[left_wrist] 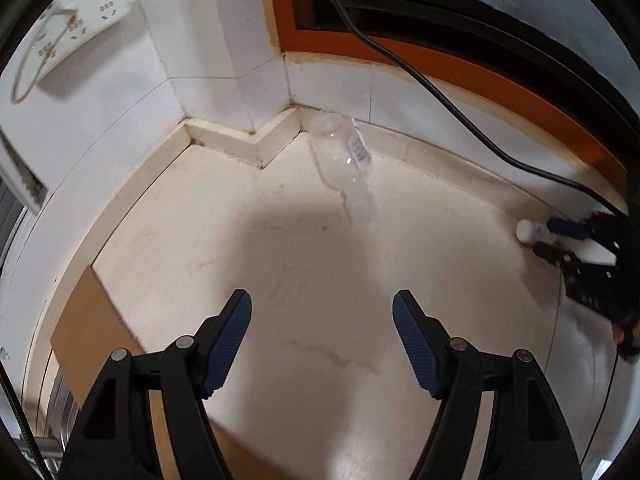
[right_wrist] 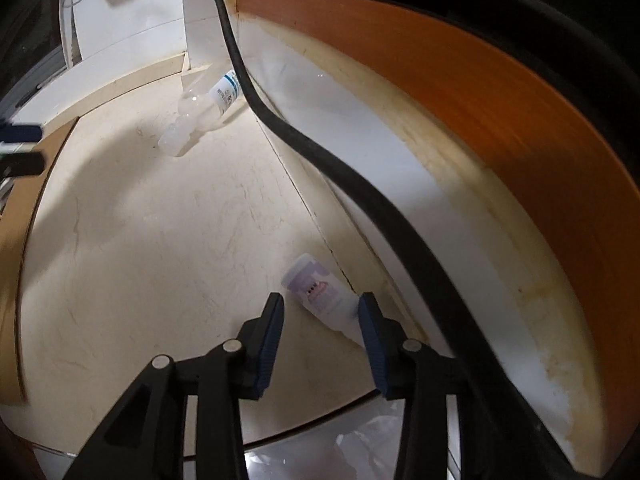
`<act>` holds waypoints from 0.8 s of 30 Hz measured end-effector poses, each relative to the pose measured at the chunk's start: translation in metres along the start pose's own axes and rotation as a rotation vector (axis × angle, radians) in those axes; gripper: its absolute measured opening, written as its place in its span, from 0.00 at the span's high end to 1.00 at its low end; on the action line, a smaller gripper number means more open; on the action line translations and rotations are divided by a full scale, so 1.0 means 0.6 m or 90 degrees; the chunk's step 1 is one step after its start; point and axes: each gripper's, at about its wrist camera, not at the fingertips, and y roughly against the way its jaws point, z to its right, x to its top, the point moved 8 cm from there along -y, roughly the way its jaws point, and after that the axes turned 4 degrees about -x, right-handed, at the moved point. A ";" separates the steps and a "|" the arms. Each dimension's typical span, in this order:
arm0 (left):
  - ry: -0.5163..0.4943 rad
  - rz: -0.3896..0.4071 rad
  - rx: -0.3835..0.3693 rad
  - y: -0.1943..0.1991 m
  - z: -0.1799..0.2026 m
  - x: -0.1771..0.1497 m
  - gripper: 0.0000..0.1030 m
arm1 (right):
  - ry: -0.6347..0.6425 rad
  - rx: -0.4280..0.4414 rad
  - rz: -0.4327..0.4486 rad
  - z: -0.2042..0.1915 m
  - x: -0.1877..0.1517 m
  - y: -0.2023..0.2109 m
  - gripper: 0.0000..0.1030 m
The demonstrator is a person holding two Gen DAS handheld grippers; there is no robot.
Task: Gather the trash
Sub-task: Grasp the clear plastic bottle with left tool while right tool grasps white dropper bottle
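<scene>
You are near the start of the collecting, as far as I can judge: two pieces of trash lie on the counter (left_wrist: pixel 320 320) and nothing is lifted. Your right gripper (right_wrist: pixel 321 314) has its jaws spread on both sides of the small white bottle (right_wrist: pixel 320 290), which lies at the foot of the backsplash under the black cable (right_wrist: pixel 304 136); whether the pads touch it I cannot tell. The clear bottle (left_wrist: pixel 340 152) lies farther along the same backsplash, near the corner. Your left gripper (left_wrist: pixel 322 312) is spread wide, holds nothing, and is well apart from that bottle.
</scene>
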 end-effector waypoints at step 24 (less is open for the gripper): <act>0.118 0.014 -0.001 -0.175 0.018 0.109 0.31 | 0.057 0.052 0.034 -0.005 -0.001 0.002 0.72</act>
